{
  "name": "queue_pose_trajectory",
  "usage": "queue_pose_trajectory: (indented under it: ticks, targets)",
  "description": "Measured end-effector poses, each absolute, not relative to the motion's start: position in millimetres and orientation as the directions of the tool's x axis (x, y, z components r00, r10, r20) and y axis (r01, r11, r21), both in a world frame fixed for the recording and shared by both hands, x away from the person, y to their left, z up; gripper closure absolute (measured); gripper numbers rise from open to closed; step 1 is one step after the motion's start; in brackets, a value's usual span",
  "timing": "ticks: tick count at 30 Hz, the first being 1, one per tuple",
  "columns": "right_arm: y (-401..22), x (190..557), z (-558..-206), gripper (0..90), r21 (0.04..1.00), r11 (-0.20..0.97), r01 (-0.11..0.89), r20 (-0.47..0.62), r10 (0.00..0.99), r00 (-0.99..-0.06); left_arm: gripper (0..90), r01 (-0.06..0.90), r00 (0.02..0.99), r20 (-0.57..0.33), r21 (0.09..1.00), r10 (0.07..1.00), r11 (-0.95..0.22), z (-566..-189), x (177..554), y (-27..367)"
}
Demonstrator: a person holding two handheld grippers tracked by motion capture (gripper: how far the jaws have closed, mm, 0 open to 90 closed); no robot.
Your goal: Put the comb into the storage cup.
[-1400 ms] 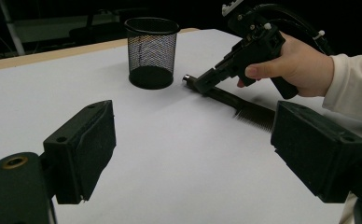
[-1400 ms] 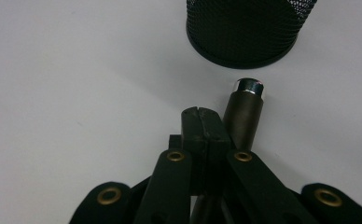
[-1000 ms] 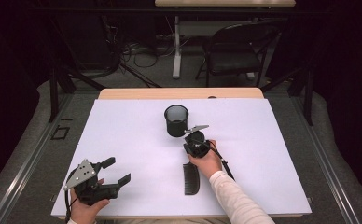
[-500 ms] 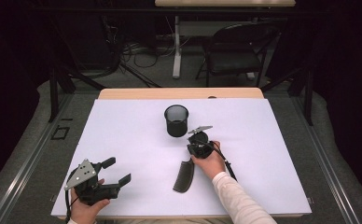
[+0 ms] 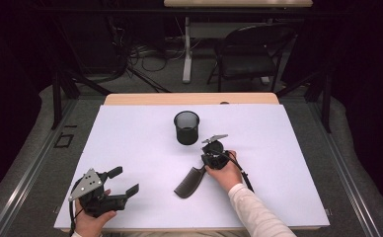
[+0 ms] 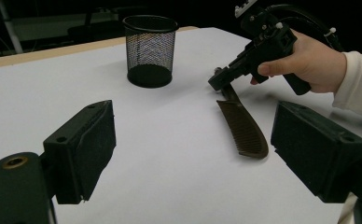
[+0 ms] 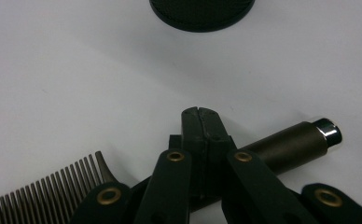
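1. The dark comb lies on the white table, just in front of the black mesh pen cup, its handle end toward the cup.
2. The right gripper clamps the comb's handle, jaws pressed together over it, between comb and cup.
3. The left gripper, well left of the cup, stands wide with nothing between its jaws.

White table – mesh cup upright, comb lying flat
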State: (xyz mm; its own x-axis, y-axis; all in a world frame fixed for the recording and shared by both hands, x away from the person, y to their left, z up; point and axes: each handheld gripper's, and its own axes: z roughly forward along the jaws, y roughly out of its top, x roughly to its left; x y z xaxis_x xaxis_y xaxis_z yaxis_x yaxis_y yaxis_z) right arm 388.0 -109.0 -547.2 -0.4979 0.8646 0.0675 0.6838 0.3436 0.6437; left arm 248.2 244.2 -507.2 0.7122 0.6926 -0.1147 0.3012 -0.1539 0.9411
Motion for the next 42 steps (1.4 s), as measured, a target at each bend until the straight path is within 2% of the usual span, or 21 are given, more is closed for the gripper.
queue_pose_trajectory:
  ticks: [21,42]
  targets:
    - [-127.7,382.5,-547.5,90.0,0.625,0.345,0.700,0.059,0.873,-0.484,14.2,0.303,0.713,-0.116,0.940,0.691,-0.155,-507.4,248.3,243.9]
    - [-143.3,361.6,-543.9,90.0,0.617,0.360,0.700,0.069,0.861,-0.504,14.2,0.304,0.712,-0.116,0.940,0.692,-0.155,-507.6,248.3,244.0]
